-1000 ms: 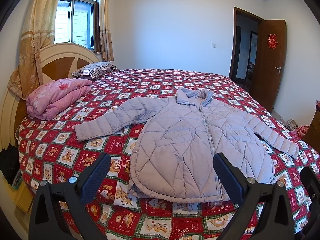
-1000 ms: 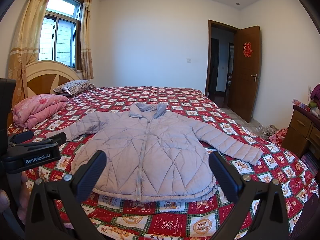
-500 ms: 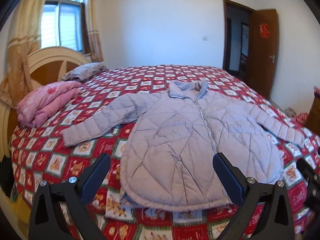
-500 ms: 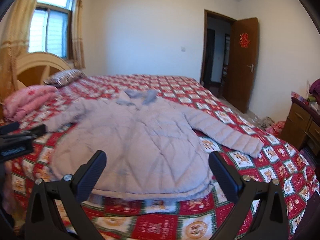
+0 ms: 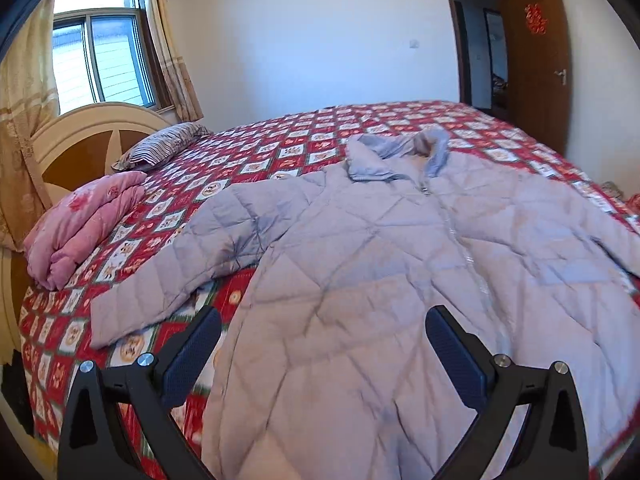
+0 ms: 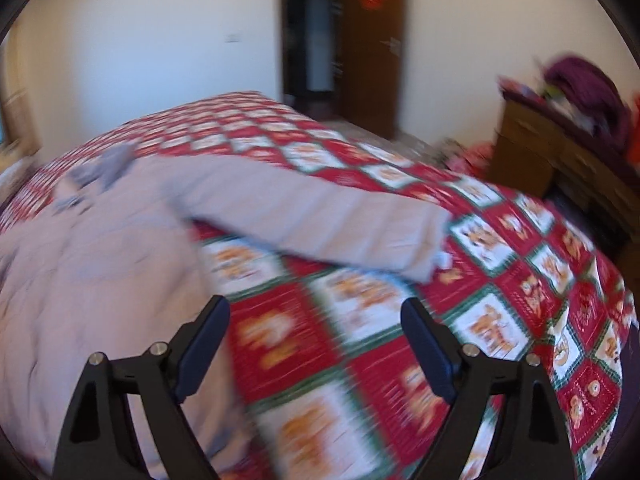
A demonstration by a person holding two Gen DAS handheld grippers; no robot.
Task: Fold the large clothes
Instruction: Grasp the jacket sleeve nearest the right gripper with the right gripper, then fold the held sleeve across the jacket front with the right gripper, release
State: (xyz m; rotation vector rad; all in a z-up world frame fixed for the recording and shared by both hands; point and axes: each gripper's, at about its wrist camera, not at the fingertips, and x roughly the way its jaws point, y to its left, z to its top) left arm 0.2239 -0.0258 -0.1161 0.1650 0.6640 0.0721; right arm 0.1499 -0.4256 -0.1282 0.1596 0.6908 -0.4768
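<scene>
A lilac quilted jacket (image 5: 400, 280) lies face up on the bed, zipped, collar towards the far side, both sleeves spread out. My left gripper (image 5: 320, 344) is open and empty, over the jacket's lower left front, near its left sleeve (image 5: 168, 276). In the blurred right wrist view the jacket's body (image 6: 100, 280) fills the left and its right sleeve (image 6: 320, 220) stretches to the right. My right gripper (image 6: 316, 340) is open and empty above the bedspread, just below that sleeve.
The bed has a red patterned bedspread (image 5: 280, 152) and a wooden headboard (image 5: 80, 144) at the left. A folded pink quilt (image 5: 84, 220) and a striped pillow (image 5: 160, 148) lie near it. A wooden dresser (image 6: 560, 152) with clothes stands right of the bed; an open door (image 5: 536, 52) is behind.
Both grippers have moved forward and down towards the bed. The left now hangs over the jacket's lower front; the right has swung right towards the right sleeve. Both stay open.
</scene>
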